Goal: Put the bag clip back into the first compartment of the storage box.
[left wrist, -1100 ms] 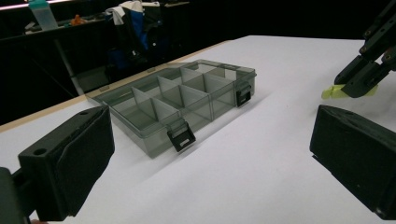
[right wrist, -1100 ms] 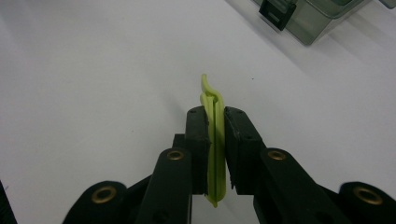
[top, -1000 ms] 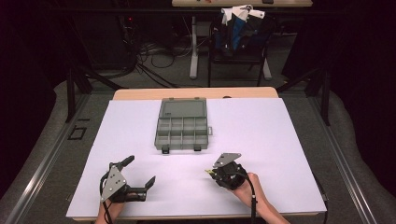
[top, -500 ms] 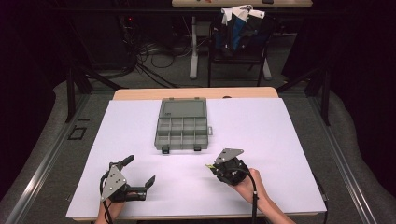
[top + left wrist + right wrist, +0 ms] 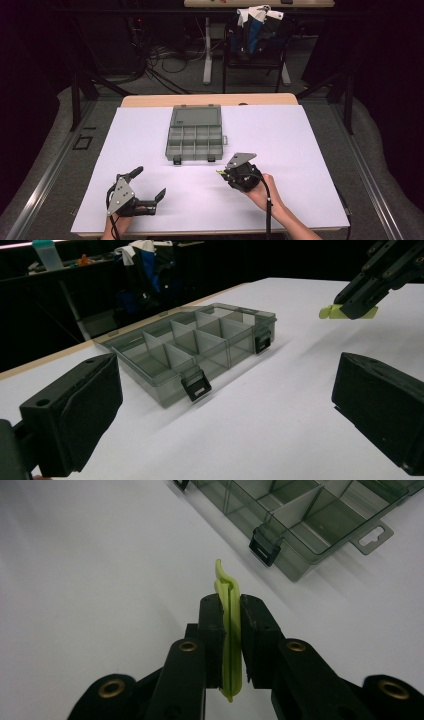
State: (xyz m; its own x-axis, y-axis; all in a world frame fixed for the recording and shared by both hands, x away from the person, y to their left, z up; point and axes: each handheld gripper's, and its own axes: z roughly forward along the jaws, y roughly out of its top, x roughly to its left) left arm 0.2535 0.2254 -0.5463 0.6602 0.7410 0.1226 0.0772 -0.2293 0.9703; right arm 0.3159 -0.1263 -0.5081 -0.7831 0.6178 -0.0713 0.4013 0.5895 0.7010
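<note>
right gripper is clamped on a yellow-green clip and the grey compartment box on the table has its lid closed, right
Not quite. The right gripper is clamped on the yellow-green clip, but the grey compartment box has its lid open, folded back flat; the high view shows the bare compartments.

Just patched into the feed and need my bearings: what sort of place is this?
Probably a lab or recording workspace: a white-covered table with a clear compartment box stands in a dark-curtained area, with loose cables on the floor behind and a chair draped with clothing.

Left tongs point(image 5: 149, 191) gaping, low; right tongs point(image 5: 220, 172) clamped tight, raised.
</note>
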